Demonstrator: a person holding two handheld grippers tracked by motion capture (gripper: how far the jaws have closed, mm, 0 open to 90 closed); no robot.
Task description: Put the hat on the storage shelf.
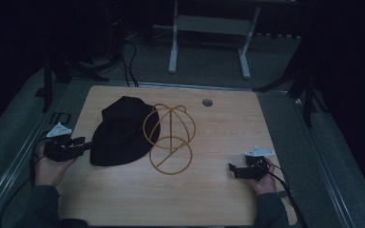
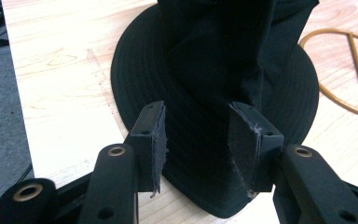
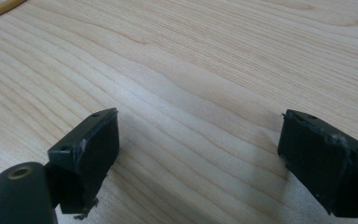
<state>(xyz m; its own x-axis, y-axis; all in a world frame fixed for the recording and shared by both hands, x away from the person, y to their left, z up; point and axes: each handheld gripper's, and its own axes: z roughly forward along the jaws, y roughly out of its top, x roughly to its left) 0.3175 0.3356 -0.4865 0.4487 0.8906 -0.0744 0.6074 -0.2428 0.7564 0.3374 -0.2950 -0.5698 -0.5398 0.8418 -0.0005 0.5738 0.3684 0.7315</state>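
Your left gripper [image 1: 81, 141] sits at the near-left part of the pale wooden bench [image 1: 228, 128], held in your left hand [image 1: 51, 167], with its nose at the left edge of the black fabric bucket hat [image 1: 122, 132]. In the left gripper view, its two black fingers [image 2: 151, 140] stand moderately apart, and the brim of the hat [image 2: 205, 84] lies between and under them; a raised fold of the crown rises just beyond the gap. The right-hand finger looks to be against the cloth, but you cannot tell from here whether the pads truly press it, and the fingers are not clamped together.

The hat lies flat on the left half of the bench, its brim spread on the wood. Just right of it, touching or overlapping its edge, stands the golden wire frame of rings and straight bars [image 1: 170, 137], near the bench's middle.

Your right gripper [image 1: 231, 169] rests low over the near-right part of the bench in your right hand [image 1: 262, 179], well apart from the hat and the frame. Its fingers [image 3: 91, 149] are spread wide, holding nothing, with bare wood grain between them.
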